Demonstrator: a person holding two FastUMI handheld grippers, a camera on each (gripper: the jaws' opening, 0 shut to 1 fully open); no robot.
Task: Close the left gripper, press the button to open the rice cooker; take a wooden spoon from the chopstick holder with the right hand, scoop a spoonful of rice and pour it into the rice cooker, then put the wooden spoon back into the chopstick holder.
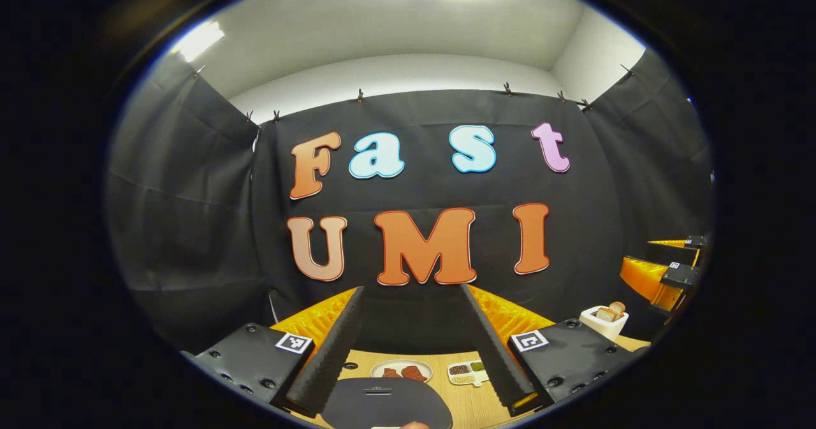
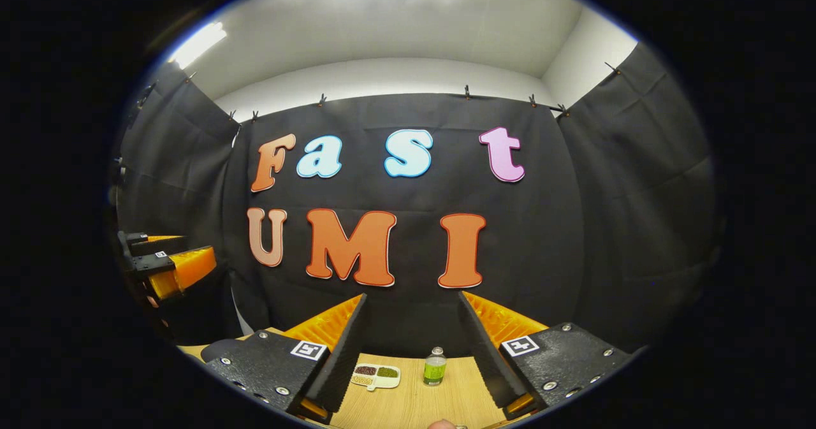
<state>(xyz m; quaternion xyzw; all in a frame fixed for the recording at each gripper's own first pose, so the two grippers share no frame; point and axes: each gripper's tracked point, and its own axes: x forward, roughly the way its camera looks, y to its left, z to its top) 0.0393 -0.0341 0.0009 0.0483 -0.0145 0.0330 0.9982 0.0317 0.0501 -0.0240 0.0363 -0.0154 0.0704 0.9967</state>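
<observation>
We hold both the left gripper (image 1: pixel 411 346) and right gripper (image 2: pixel 411 346) released, since nothing is pressed yet, with the dark rice cooker (image 1: pixel 386 403) at the frame's bottom centre.

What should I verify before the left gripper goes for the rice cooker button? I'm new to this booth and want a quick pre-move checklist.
1. Left gripper shut for pressing: not ok, its fingers stand wide apart.
2. Rice cooker in front of the left gripper: ok, its dark lid lies low between the fingers.
3. Lid down: ok, it looks closed.
4. Button located: cannot tell, only a small latch-like mark shows on the lid.
5. Right gripper free for the spoon: ok, open and holding nothing.
6. Chopstick holder reachable: cannot tell, a white holder stands far right.
</observation>
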